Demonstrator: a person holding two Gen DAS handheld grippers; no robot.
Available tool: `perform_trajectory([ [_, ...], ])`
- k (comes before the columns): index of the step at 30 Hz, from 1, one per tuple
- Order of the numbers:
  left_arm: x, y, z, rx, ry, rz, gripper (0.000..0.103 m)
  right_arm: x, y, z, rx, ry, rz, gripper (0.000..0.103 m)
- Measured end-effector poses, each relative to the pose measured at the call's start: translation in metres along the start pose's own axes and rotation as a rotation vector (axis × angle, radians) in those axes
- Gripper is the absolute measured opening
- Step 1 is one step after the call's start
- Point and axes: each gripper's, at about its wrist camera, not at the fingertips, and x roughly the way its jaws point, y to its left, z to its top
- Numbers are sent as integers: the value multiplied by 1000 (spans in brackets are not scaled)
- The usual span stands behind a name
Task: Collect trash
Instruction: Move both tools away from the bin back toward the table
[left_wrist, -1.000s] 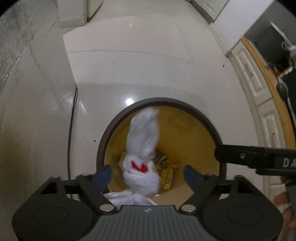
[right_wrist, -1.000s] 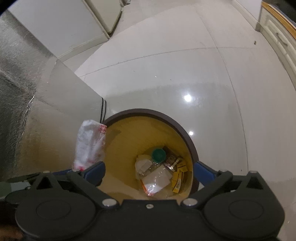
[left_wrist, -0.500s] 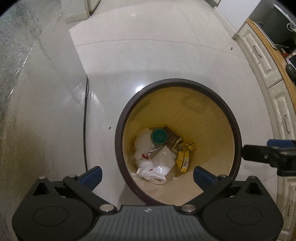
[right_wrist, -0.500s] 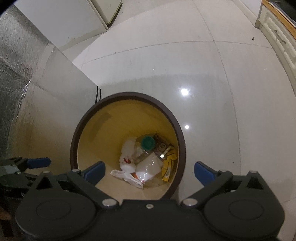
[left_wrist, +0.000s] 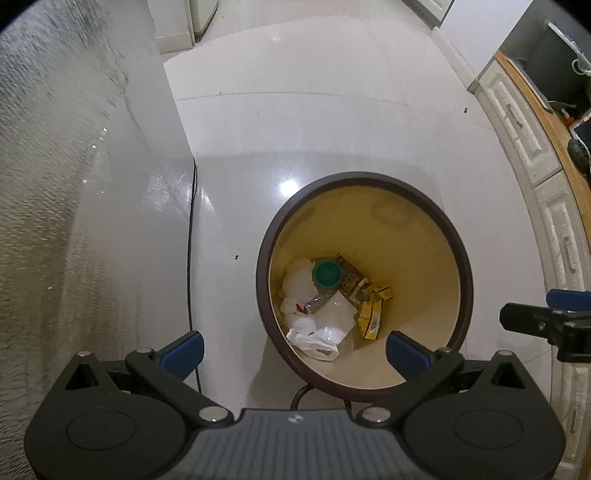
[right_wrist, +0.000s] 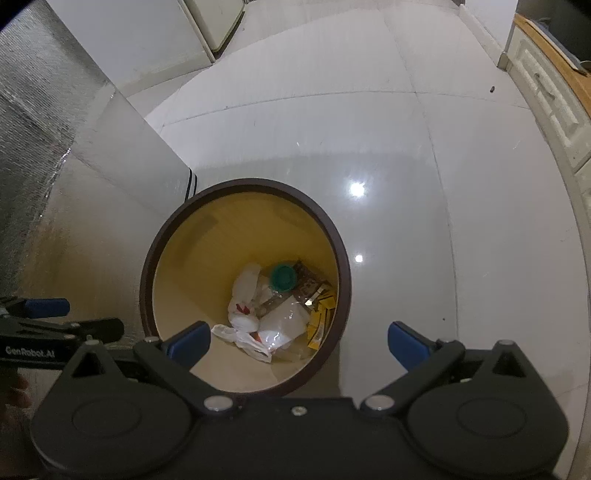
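Note:
A round bin (left_wrist: 466, 258) (right_wrist: 334, 236) with a dark brown rim and yellow inside stands on the pale tiled floor. At its bottom lie a white plastic bag with red print (left_wrist: 308, 332) (right_wrist: 245, 328), a clear bottle with a green cap (left_wrist: 325, 273) (right_wrist: 282, 277), yellow packets (left_wrist: 373, 314) (right_wrist: 319, 321) and a brown wrapper (left_wrist: 349, 280). My left gripper (left_wrist: 293, 350) hangs open above the bin's near left rim, nothing between its blue pads. My right gripper (right_wrist: 299, 343) is open above the bin's near right side, empty too. Each gripper shows at the edge of the other's view.
A silver foil-faced panel (left_wrist: 55, 184) (right_wrist: 33, 110) rises at the left, with a black cable (left_wrist: 190, 258) running down the floor beside it. White cabinets under a wooden counter (left_wrist: 546, 122) (right_wrist: 554, 85) line the right. A white appliance base (right_wrist: 214, 22) stands at the back.
The white bag that hung between my left gripper's pads a second ago has dropped into the bin. That gripper's jaws have spread wider. Both grippers have risen and drawn back.

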Motion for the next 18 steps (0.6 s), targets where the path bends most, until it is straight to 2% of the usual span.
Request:
perform_trajectory([
  [18, -79, -10, -17, -8, -101, -8, 103, -76, 8, -19, -30, -81, -3, 103],
])
